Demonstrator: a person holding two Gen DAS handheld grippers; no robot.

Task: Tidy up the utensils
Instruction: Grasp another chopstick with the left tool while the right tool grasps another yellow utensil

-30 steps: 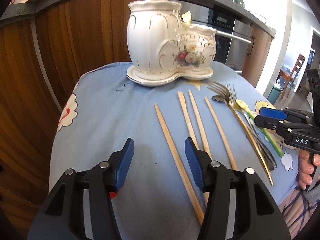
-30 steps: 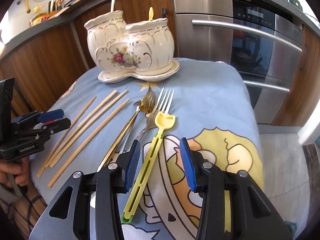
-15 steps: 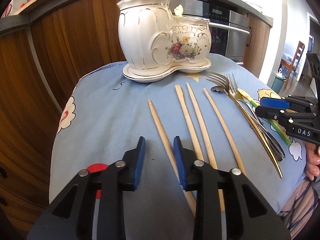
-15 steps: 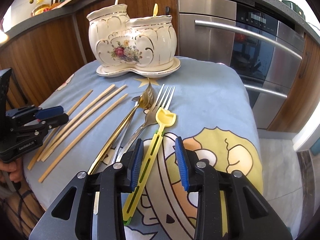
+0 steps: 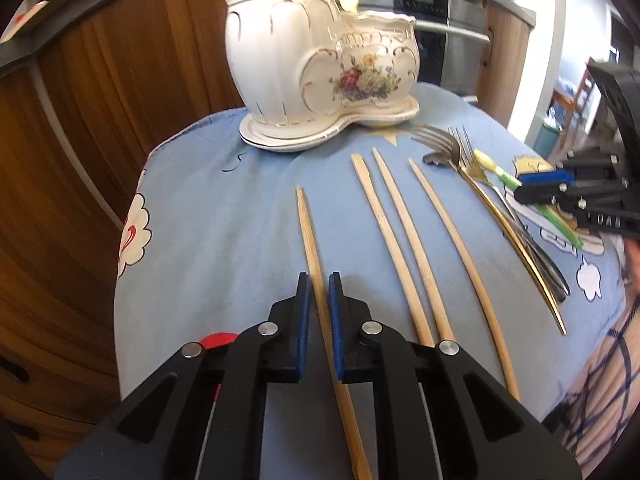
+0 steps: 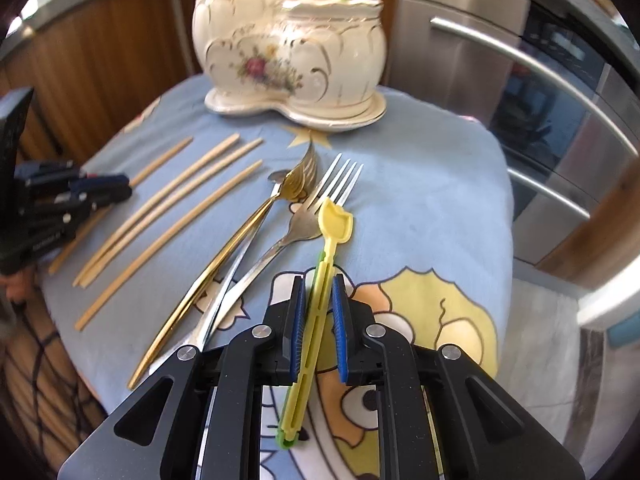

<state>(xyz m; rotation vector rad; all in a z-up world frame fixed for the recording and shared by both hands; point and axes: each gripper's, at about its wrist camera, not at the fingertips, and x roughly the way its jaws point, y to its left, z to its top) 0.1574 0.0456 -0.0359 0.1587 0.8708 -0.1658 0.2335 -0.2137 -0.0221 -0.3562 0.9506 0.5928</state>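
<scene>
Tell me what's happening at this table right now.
A person with a gripper in each hand is sorting utensils on a blue cloth. The left gripper has its fingers nearly closed around the leftmost chopstick, with a slight gap showing. The right gripper straddles the yellow fork the same way. Three more chopsticks, a gold fork and a silver fork lie on the cloth. The ceramic holder at the back already has handles poking out.
</scene>
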